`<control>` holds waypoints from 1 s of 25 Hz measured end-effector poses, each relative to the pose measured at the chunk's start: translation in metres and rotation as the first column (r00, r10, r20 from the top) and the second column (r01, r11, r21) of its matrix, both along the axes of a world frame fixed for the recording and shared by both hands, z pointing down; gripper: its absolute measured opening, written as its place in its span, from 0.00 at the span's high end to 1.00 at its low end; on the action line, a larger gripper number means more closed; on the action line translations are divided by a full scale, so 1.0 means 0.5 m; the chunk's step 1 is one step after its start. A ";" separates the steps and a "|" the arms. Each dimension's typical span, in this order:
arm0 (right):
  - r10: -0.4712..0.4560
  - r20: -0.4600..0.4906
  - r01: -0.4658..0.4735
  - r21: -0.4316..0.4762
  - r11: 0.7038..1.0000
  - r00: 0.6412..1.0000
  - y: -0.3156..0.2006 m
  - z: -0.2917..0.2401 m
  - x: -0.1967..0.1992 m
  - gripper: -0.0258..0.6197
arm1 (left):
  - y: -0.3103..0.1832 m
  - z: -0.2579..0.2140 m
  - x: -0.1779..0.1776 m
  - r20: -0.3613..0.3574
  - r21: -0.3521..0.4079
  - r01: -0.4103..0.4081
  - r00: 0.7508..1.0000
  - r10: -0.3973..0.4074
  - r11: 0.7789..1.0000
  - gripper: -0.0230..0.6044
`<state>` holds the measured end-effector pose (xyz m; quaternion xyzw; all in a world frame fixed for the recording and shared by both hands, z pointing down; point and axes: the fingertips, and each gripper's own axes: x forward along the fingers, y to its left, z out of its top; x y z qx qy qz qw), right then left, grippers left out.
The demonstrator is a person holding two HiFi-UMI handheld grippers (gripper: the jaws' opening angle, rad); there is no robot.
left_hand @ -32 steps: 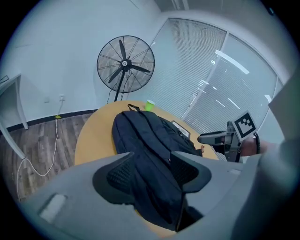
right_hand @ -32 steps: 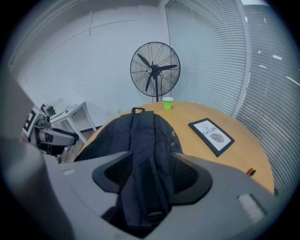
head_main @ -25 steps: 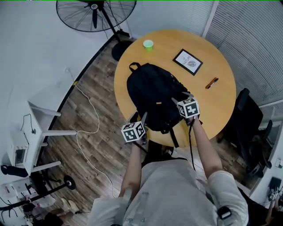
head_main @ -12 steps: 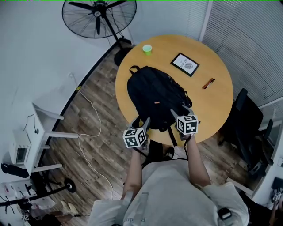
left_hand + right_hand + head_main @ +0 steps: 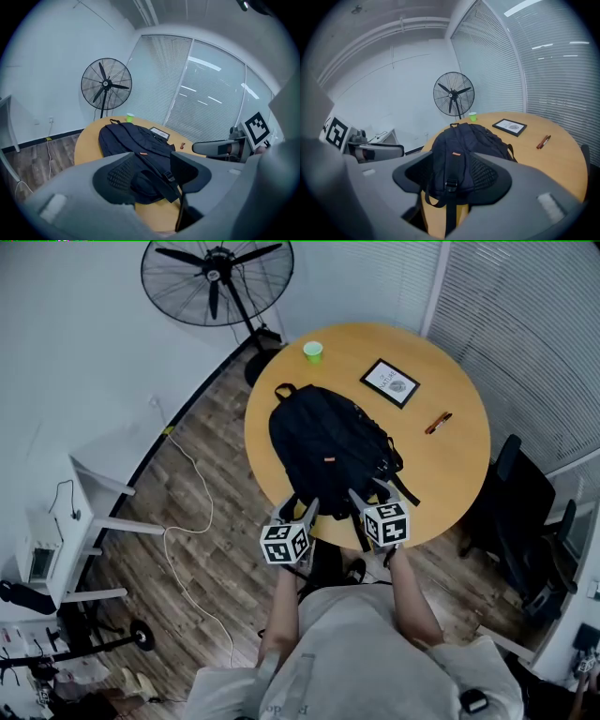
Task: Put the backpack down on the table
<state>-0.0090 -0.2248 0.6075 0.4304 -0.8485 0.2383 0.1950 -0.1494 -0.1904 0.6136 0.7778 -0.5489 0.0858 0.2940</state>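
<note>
Beyond both parted jaws, backpack [image 5: 323, 442] on table [image 5: 450, 460].

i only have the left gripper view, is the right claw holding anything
observer: No. In the right gripper view the right claw has its jaws apart and empty. The backpack lies beyond them.
operator: is the backpack fully on the table
observer: In the head view its body lies on the table, close to the near edge. One strap hangs over that edge.
operator: anything next to the table on the right
observer: A black chair stands off the table's right side.
</note>
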 end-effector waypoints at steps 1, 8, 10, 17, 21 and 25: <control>-0.007 0.007 0.007 0.006 1.000 1.000 0.007 -0.004 -0.004 0.59 | 0.001 -0.003 0.001 0.010 0.005 0.000 1.000 0.000 1.000 0.57; -0.004 0.015 0.004 0.032 0.999 1.000 0.020 -0.015 -0.002 0.58 | 0.012 -0.011 0.012 0.056 0.017 -0.017 0.998 0.016 1.000 0.57; 0.005 0.013 -0.006 0.033 0.999 1.000 0.024 -0.014 0.004 0.59 | 0.018 -0.010 0.014 0.078 0.015 -0.028 0.997 0.027 0.999 0.57; 0.027 0.028 -0.028 0.035 0.999 0.999 0.041 -0.008 0.021 0.61 | 0.027 -0.011 0.019 0.103 0.018 -0.037 0.994 0.035 0.999 0.58; 0.038 0.023 -0.039 0.041 0.998 0.999 0.045 -0.008 0.030 0.63 | 0.029 -0.015 0.024 0.102 0.032 -0.037 0.994 0.034 0.999 0.60; 0.044 0.019 -0.044 0.047 0.998 0.999 0.052 -0.010 0.040 0.66 | 0.033 -0.021 0.032 0.099 0.046 -0.039 0.995 0.034 0.998 0.65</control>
